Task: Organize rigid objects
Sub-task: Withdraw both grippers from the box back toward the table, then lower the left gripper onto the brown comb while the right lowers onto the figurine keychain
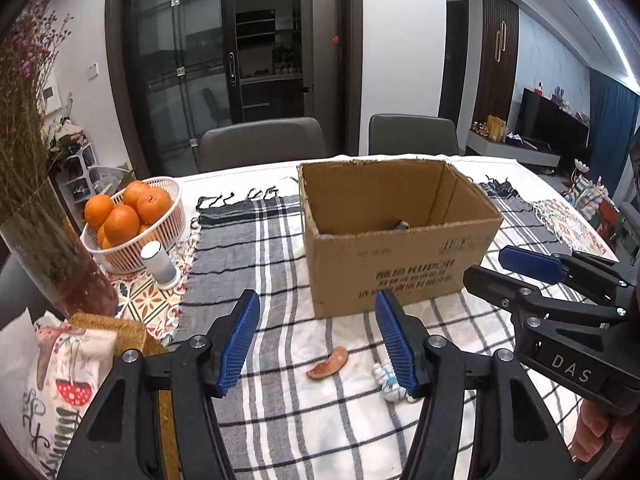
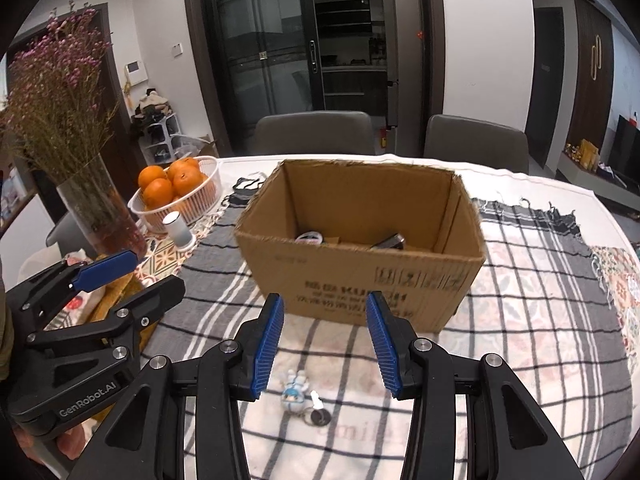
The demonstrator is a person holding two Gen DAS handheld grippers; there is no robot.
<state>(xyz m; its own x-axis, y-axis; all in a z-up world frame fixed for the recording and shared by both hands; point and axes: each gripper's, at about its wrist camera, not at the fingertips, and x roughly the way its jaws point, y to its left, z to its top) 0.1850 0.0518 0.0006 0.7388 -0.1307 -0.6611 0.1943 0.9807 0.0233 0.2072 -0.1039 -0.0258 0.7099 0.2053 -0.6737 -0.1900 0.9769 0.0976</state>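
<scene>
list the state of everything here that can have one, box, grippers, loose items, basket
cardboard box: open, upright, some items inside
left gripper: open, empty
right gripper: open, empty
keychain figure: lying on the cloth, outside the box
brown curved piece: lying on the cloth, outside the box
basket: upright, full of oranges

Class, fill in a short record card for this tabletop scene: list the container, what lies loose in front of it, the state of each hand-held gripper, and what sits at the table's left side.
Container: cardboard box, open top, some items inside
Loose items: figurine keychain; orange curved piece
Left hand-held gripper: open, empty
Right hand-held gripper: open, empty, above the keychain
Left side: basket of oranges, white cylinder, vase of dried flowers
Surface: plaid cloth
</scene>
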